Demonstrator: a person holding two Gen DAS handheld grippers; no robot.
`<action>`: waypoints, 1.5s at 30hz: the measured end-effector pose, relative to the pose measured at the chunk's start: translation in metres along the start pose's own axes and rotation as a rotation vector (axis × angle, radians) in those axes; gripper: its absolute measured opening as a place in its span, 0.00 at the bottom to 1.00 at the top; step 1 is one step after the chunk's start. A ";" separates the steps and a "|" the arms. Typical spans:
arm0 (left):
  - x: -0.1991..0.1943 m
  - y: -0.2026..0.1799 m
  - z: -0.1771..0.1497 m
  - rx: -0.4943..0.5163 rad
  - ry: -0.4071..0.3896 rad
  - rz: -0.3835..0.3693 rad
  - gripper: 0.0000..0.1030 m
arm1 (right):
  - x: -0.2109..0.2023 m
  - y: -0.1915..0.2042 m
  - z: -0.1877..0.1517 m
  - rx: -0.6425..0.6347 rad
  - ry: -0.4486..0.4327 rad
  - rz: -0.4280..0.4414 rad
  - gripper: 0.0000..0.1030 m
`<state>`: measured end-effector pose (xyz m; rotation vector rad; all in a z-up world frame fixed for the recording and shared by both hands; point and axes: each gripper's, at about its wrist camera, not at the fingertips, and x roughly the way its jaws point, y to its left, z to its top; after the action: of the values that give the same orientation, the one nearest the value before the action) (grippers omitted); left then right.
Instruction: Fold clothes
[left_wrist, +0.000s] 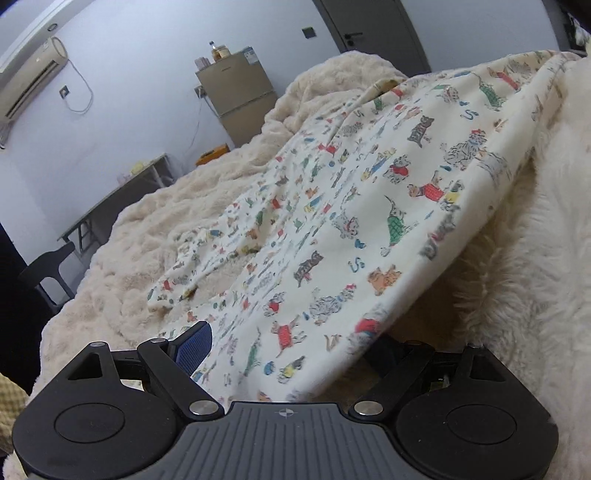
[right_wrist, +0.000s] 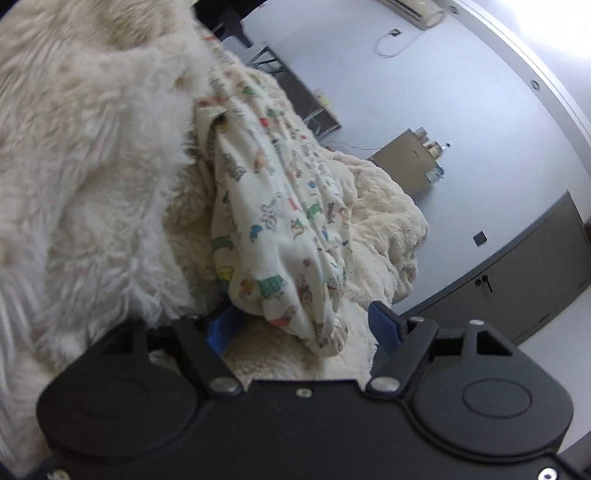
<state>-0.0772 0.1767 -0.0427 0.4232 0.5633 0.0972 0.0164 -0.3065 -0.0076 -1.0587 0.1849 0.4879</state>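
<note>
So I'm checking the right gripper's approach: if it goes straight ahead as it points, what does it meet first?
Most likely the printed garment, whose bunched end hangs between the open right gripper's fingers; the fluffy blanket lies behind.

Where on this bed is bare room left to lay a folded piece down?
The fluffy cream blanket lies bare left of the animal-print garment, toward the side desk, and again at the far end before the small fridge. The middle is crowded: the garment sprawls there, draped over the left gripper. Right of it rises white fur.
</note>
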 end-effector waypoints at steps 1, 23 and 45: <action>0.002 0.000 0.000 -0.014 0.005 -0.006 0.83 | 0.000 -0.001 -0.001 -0.024 0.011 -0.002 0.69; 0.012 -0.005 -0.014 -0.076 0.011 -0.056 0.86 | 0.011 0.000 -0.026 0.181 -0.107 0.014 1.00; 0.003 -0.009 -0.010 -0.010 -0.038 -0.021 0.80 | -0.005 -0.003 -0.023 0.012 0.003 0.053 0.53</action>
<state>-0.0804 0.1732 -0.0554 0.4086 0.5295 0.0715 0.0155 -0.3292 -0.0151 -1.0450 0.2191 0.5326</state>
